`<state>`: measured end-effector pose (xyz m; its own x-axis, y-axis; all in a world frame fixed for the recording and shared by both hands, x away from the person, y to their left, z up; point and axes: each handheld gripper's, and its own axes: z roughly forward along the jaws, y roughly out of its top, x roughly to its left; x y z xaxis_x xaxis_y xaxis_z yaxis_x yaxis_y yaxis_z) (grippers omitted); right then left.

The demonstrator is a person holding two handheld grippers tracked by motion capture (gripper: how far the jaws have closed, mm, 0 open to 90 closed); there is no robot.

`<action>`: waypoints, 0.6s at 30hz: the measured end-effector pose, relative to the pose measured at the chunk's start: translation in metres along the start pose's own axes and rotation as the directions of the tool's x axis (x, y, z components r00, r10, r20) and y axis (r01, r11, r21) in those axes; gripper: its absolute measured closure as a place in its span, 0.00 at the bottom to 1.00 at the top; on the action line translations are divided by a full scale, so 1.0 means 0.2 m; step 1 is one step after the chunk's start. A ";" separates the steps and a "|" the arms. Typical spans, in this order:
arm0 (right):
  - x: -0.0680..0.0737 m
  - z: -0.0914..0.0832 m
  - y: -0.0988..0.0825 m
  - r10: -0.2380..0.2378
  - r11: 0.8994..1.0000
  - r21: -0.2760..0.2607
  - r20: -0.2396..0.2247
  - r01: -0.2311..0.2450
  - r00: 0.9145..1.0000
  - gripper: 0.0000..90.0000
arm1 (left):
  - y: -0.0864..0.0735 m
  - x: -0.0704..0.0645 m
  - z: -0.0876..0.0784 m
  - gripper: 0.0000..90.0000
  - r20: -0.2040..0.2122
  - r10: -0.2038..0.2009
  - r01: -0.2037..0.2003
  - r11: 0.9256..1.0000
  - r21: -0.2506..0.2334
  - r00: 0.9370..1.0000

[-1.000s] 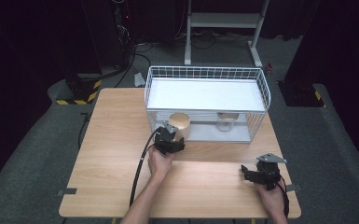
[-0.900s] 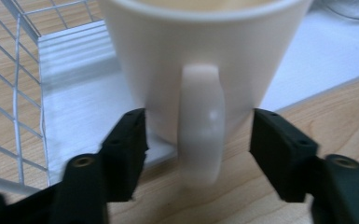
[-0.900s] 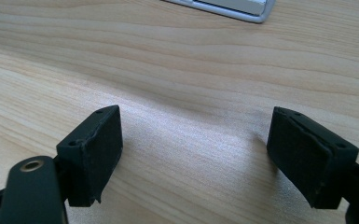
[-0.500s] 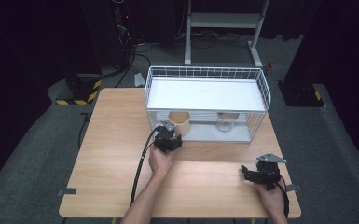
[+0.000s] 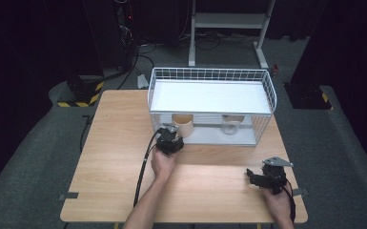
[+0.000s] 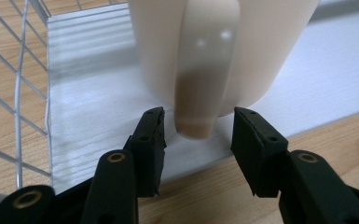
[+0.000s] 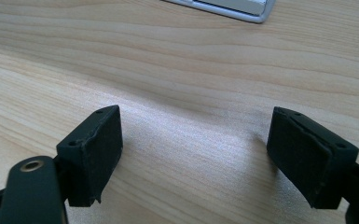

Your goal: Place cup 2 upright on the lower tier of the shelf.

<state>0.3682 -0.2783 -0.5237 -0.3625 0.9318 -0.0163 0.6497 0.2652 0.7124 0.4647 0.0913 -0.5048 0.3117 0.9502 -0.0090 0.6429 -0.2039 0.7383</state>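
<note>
A cream mug stands on the lower shelf of the white wire rack, at its left end. In the left gripper view the mug's handle points at me. My left gripper is open, its jaws on either side of the handle's lower end with a gap on both sides. In the high view the left gripper sits at the rack's front edge. My right gripper rests low over the table's front right, open with bare wood between its jaws.
A clear glass stands on the same lower shelf, right of the mug. The rack's upper shelf is a bare white board. The wooden table spreads left and in front. A black cable trails from the left gripper.
The mug has settled from a tilted pose to upright on the lower shelf. The left gripper barely shifted. The right gripper has not moved.
</note>
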 end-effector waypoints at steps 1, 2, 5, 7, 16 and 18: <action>0.00 0.00 0.00 -0.001 1.000 0.000 0.000 0.001 1.000 0.20 | 0.00 0.00 0.00 0.61 0.000 -0.001 0.001 1.000 0.000 1.000; 0.00 0.00 0.00 0.002 1.000 -0.001 0.000 -0.002 1.000 0.20 | 0.00 0.00 0.00 0.62 0.000 -0.001 0.001 1.000 -0.001 1.000; 0.00 0.00 0.00 0.001 1.000 -0.001 0.000 -0.001 1.000 0.20 | 0.00 0.01 0.01 0.63 -0.005 0.002 -0.002 1.000 -0.010 1.000; 0.00 0.00 0.00 0.002 1.000 -0.001 0.000 -0.002 1.000 0.20 | 0.00 0.01 0.01 0.65 -0.009 0.005 -0.005 1.000 -0.010 1.000; 0.00 0.00 0.00 0.002 1.000 -0.001 0.000 -0.002 1.000 0.20 | 0.04 0.01 0.04 0.65 -0.009 0.013 -0.013 1.000 0.005 1.000; 0.00 0.00 0.00 0.001 1.000 -0.001 0.000 -0.001 1.000 0.20 | 0.05 0.00 0.05 0.65 -0.026 0.019 -0.019 1.000 0.003 0.999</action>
<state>0.3682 -0.2782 -0.5237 -0.3617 0.9322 -0.0150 0.6498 0.2637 0.7129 0.4776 0.0881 -0.5040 0.3053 0.9520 0.0225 0.6391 -0.2223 0.7363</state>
